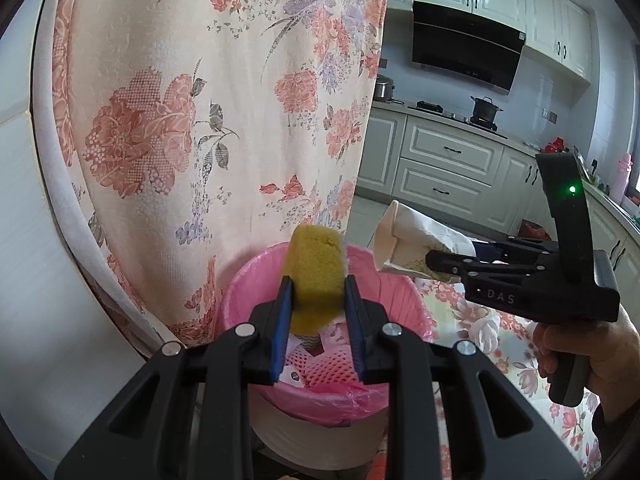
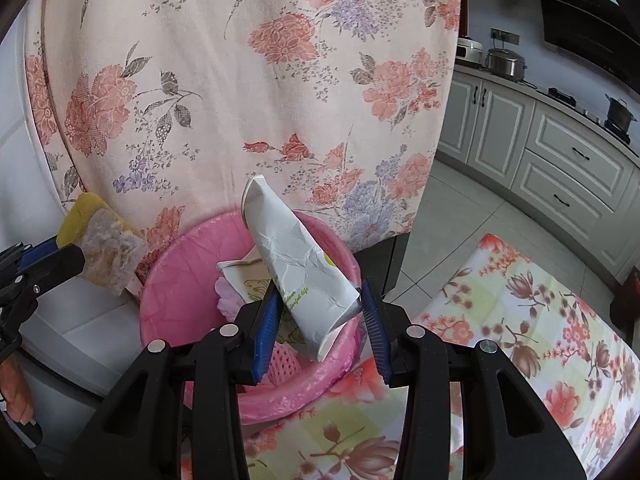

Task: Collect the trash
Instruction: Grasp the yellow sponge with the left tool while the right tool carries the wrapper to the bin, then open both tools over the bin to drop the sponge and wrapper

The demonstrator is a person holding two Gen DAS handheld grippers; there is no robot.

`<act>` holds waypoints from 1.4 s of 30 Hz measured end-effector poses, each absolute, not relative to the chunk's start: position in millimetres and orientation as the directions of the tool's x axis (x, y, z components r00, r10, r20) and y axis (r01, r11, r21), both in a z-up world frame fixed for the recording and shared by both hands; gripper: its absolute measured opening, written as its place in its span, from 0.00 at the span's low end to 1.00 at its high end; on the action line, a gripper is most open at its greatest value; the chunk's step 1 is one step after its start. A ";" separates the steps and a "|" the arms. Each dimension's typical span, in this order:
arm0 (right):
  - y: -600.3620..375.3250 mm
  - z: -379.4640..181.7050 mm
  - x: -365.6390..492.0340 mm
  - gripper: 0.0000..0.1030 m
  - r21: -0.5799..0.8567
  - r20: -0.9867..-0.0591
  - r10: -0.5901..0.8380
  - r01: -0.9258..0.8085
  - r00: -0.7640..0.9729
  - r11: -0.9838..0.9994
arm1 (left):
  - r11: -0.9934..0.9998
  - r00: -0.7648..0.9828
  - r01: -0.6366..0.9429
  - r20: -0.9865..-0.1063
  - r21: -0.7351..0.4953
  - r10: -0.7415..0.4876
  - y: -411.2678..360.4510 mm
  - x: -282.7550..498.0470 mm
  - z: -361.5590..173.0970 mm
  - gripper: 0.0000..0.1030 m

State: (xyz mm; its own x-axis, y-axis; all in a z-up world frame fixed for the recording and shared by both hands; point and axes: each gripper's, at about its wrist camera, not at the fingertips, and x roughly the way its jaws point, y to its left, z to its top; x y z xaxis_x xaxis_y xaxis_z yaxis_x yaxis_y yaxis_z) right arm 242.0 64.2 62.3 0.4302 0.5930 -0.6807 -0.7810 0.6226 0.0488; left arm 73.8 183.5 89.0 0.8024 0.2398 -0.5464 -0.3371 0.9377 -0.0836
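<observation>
Left tongs pinch a yellow sponge; right tongs pinch a crumpled paper cup.

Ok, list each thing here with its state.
Sponge: clamped in left gripper, over bin.
Cup: crushed, clamped in right gripper, over bin.
Bin: lined pink, open, holding trash.
</observation>
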 end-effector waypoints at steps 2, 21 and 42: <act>73.0 59.9 241.9 0.38 0.049 -0.687 0.592 -0.786 0.422 0.617 | 0.936 0.799 -0.343 -0.550 -0.083 0.244 187.1 74.5 86.8 0.24; 117.7 47.9 257.1 0.68 0.041 -0.711 0.581 -0.801 0.396 0.597 | 0.932 0.781 -0.353 -0.573 -0.079 0.248 202.9 94.0 77.1 0.24; 71.8 48.6 270.5 0.73 0.055 -0.706 0.559 -0.754 0.434 0.655 | 0.932 0.774 -0.358 -0.577 -0.056 0.262 204.4 133.9 82.9 0.45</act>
State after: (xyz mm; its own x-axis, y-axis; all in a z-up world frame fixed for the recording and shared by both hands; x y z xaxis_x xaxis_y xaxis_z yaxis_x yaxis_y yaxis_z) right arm 270.5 71.8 48.6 0.4343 0.5595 -0.7060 -0.7537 0.6549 0.0553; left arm 133.9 204.4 82.9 0.7738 0.2622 -0.5767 -0.3579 0.9321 -0.0564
